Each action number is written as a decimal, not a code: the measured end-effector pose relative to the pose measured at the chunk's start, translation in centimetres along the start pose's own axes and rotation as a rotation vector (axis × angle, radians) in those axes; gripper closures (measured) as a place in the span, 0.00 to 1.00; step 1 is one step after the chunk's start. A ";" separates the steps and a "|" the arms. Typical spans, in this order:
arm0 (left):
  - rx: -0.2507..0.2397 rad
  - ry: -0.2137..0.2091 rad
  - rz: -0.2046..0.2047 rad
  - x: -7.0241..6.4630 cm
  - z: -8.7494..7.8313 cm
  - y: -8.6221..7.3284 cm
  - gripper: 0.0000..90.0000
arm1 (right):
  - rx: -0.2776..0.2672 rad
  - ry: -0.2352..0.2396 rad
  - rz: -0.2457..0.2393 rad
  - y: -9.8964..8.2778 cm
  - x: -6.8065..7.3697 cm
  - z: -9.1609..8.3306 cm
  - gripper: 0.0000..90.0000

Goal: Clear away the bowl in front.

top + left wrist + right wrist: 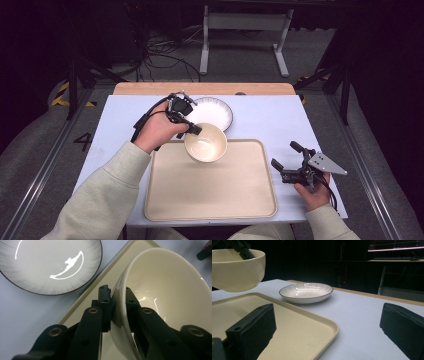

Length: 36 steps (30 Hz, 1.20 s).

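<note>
- Left gripper (194, 128): clenched on rim of cream bowl (205, 142), one jaw outside the wall, one inside (left gripper view).
- Bowl (162, 297) held off the surface, over far edge of beige tray (210, 200); seen raised above tray in right gripper view (237, 270).
- Tray lies on white bench (270, 117), near the person's edge.
- White plate (216, 112) with dark rim sits on bench just beyond tray, apart from bowl; same plate upper left in left gripper view (50, 265).
- Right gripper (289, 162): released, jaws wide apart, holding nothing; low over bench just right of tray.
- Right gripper view: tray corner (322, 327) between its jaws.
</note>
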<state>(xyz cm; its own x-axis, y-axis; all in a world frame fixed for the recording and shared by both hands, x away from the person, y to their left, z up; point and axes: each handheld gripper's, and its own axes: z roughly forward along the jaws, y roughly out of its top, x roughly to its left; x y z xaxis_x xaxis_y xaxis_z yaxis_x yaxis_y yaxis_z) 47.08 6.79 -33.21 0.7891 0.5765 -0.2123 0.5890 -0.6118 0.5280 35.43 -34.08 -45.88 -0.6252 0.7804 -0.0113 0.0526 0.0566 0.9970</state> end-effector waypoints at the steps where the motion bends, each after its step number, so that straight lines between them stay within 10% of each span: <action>1: 0.005 -0.004 0.000 -0.1 0.2 0.0 0.90 | -0.001 0.001 0.000 0.0 0.0 0.0 0.01; 36: 0.112 -0.080 0.026 -1.2 5.5 -1.8 0.90 | -0.002 0.000 0.001 0.0 0.0 0.0 0.01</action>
<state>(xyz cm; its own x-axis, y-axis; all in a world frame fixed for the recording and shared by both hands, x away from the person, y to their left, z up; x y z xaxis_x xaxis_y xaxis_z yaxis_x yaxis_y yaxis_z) 46.03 4.28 -38.45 0.8130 0.5175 -0.2670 0.5806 -0.6849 0.4403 35.44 -34.09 -45.88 -0.6255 0.7802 -0.0101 0.0515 0.0541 0.9972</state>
